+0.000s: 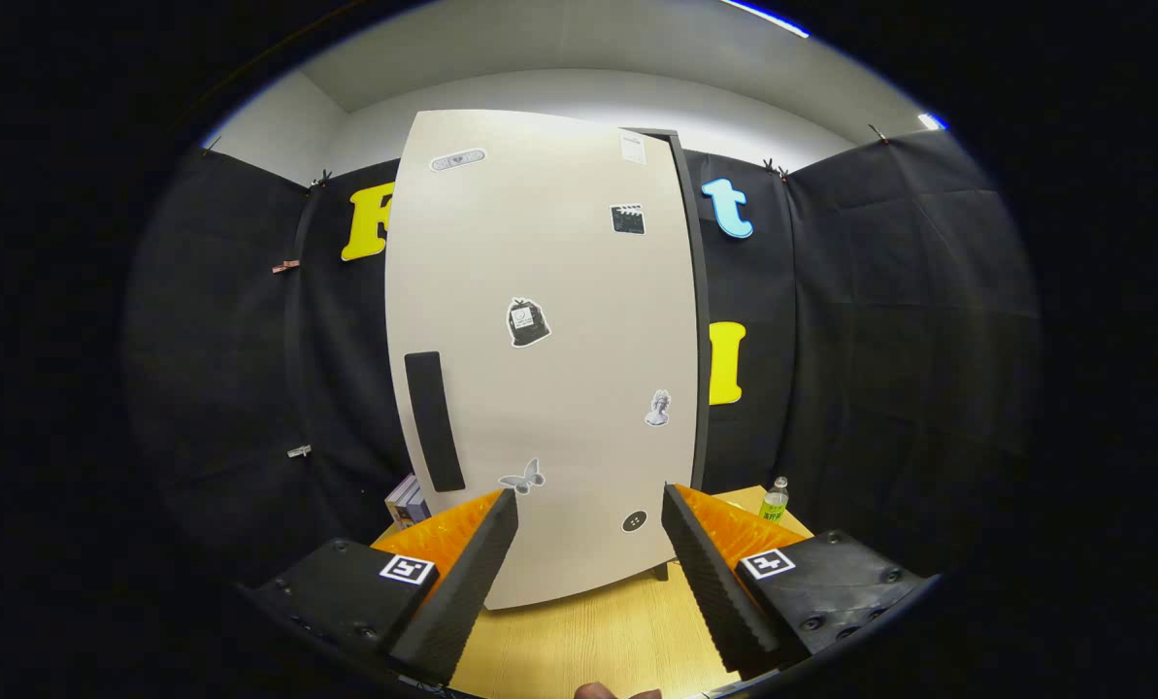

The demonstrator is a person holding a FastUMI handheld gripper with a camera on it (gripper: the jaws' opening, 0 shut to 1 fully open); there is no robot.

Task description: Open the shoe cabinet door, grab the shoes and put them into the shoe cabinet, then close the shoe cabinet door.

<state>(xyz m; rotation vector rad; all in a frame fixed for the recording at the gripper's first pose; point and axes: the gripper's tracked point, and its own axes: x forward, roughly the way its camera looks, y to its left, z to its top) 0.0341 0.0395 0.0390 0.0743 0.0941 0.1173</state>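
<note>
Shoe cabinet door (549, 359) shut, standing at the table's (588, 641) far edge; a stiff, light panel by judgement, best taken at the dark handle (434, 421) near its left edge; gripper (588, 544) wide open, holding nothing; bottle (775, 500) at the far right corner.

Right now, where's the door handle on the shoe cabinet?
In the gripper view, the dark handle runs upright near the left edge of the cabinet door, just beyond the open gripper, above the books.
</note>
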